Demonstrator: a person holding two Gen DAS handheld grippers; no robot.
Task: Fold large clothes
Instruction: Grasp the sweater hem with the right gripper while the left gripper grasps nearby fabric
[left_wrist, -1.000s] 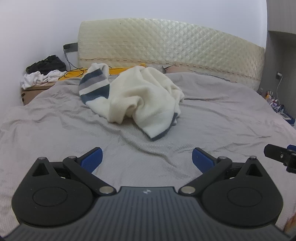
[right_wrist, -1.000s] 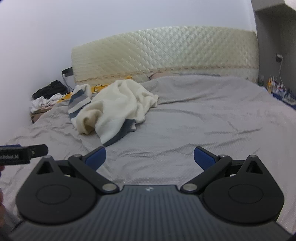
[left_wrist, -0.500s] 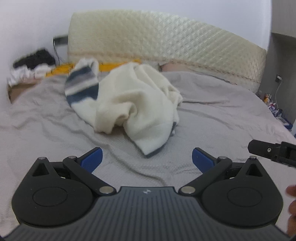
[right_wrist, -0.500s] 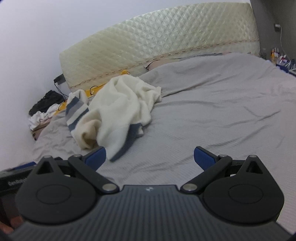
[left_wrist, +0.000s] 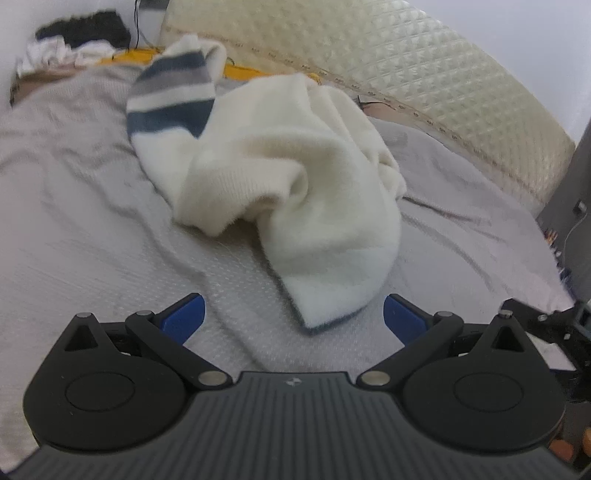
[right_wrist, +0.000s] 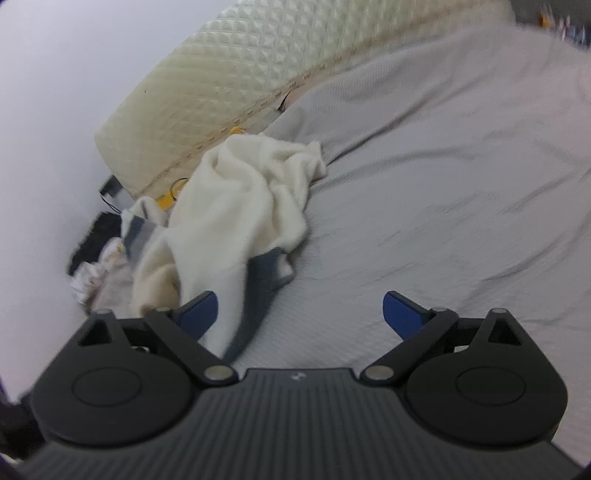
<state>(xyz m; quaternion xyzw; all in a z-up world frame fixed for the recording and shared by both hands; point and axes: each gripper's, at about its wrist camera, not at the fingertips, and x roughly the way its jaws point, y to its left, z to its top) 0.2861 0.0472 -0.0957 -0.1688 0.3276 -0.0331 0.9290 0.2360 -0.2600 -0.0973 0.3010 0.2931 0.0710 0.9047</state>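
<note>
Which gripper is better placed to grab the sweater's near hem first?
Left, probably. The cream sweater has its hem corner centred just ahead of the open left gripper. The right gripper, whose jaws were just closing, has the hem off by one fingertip.

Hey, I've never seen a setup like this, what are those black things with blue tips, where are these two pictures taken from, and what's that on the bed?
They are two hand-held grabbing tools, one in each of a person's hands. Each carries a wide-angle camera that looks forward along its two blue-tipped fingers, so you get one picture per tool.

In the left tool's picture, the left gripper is open, and the hem of a crumpled cream sweater with blue and grey stripes lies just ahead of it. In the right tool's picture, the right gripper is also open and has just been closing slightly; the sweater's hem lies between its fingers but is not pinched.

The sweater lies on a grey bedsheet before a quilted headboard. Nothing is held yet.
</note>
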